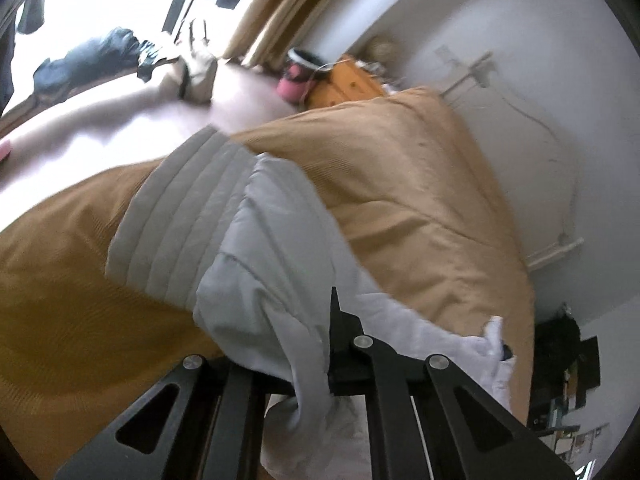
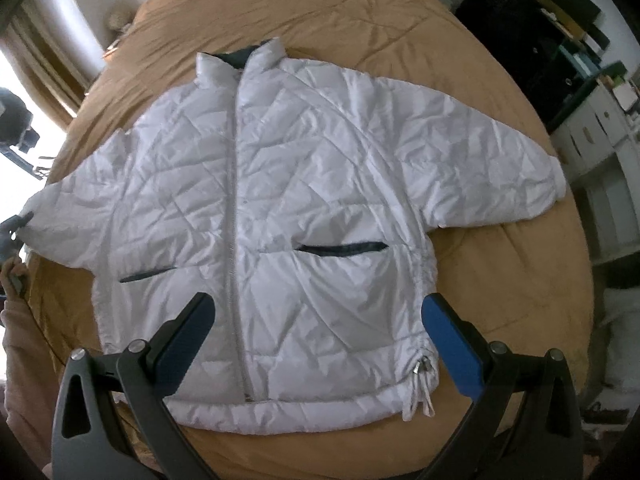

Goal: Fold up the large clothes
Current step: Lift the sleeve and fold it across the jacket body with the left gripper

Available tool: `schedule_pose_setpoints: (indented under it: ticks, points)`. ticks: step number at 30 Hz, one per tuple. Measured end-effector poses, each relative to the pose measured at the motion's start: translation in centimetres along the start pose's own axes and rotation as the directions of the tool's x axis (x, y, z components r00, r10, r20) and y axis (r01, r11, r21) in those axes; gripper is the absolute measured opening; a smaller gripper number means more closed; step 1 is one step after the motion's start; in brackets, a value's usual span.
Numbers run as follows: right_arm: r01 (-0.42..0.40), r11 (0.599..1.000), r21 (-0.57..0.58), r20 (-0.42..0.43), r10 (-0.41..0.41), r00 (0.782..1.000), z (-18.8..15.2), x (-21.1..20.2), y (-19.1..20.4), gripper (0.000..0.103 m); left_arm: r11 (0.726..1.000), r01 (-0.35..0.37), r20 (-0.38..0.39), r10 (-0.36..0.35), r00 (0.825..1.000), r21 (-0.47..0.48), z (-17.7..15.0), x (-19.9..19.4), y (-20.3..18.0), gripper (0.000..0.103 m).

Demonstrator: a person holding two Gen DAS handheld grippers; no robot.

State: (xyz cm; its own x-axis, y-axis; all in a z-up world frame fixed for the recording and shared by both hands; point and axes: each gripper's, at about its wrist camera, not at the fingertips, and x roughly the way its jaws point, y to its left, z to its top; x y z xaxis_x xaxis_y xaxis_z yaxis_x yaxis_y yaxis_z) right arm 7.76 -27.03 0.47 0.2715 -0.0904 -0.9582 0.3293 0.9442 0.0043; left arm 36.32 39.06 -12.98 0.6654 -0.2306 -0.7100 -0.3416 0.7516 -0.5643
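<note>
At the bed's left edge, left hand-held gripper point(image 1: 332, 344) clenched on the cuff of the white puffer jacket point(image 2: 280, 200). Over the hem at the near edge, right hand-held gripper point(image 2: 318, 320) released, jaws wide, nothing between. Jacket spread flat, front up, zipped, on the tan bedspread point(image 2: 360, 12). Beyond: pale wall point(image 1: 520, 40), wooden nightstand point(image 1: 348, 84), pink cup point(image 1: 296, 76), white drawers point(image 2: 600, 128). No legible writing.

The jacket point(image 2: 280, 208) is spread flat on the bed cover point(image 2: 500, 280), with its collar point(image 2: 240, 58) at the far side and its hem nearest the right gripper point(image 2: 318, 316). One sleeve point(image 2: 500, 160) is stretched to the right. The other sleeve end point(image 1: 256, 240) is held, it seems, in the left gripper point(image 1: 320, 360). A nightstand point(image 1: 344, 84) is seen behind the bed.
</note>
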Motion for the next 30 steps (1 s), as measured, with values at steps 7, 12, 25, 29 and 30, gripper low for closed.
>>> schedule_pose_setpoints:
  ticks: [7,12,25,29,30]
  points:
    - [-0.038,0.997,-0.069,0.063,0.042,0.997,1.8,-1.2,1.2,0.103,0.995,0.041,0.031,-0.044,0.999,0.090,0.4,-4.0,-7.9,0.006]
    - [-0.030,0.993,-0.114,0.105,0.042,0.994,2.9,-1.8,1.3,0.103,0.987,0.063,0.041,-0.070,0.997,0.147,-0.4,-6.1,-13.5,0.006]
    - [-0.091,0.993,-0.081,0.138,0.101,0.985,3.4,-3.4,-3.4,0.103,0.961,0.081,0.054,-0.099,0.994,0.263,-5.5,-9.6,-26.4,0.006]
    - [-0.110,0.992,-0.069,0.163,0.120,0.979,3.6,-4.0,-5.3,0.103,0.950,0.078,0.041,-0.095,0.995,0.303,-8.2,-9.8,-30.9,0.006]
    - [-0.116,0.991,-0.063,0.169,0.125,0.978,3.6,-4.1,-5.8,0.103,0.948,0.074,0.041,-0.091,0.995,0.309,-8.8,-9.8,-31.8,0.006]
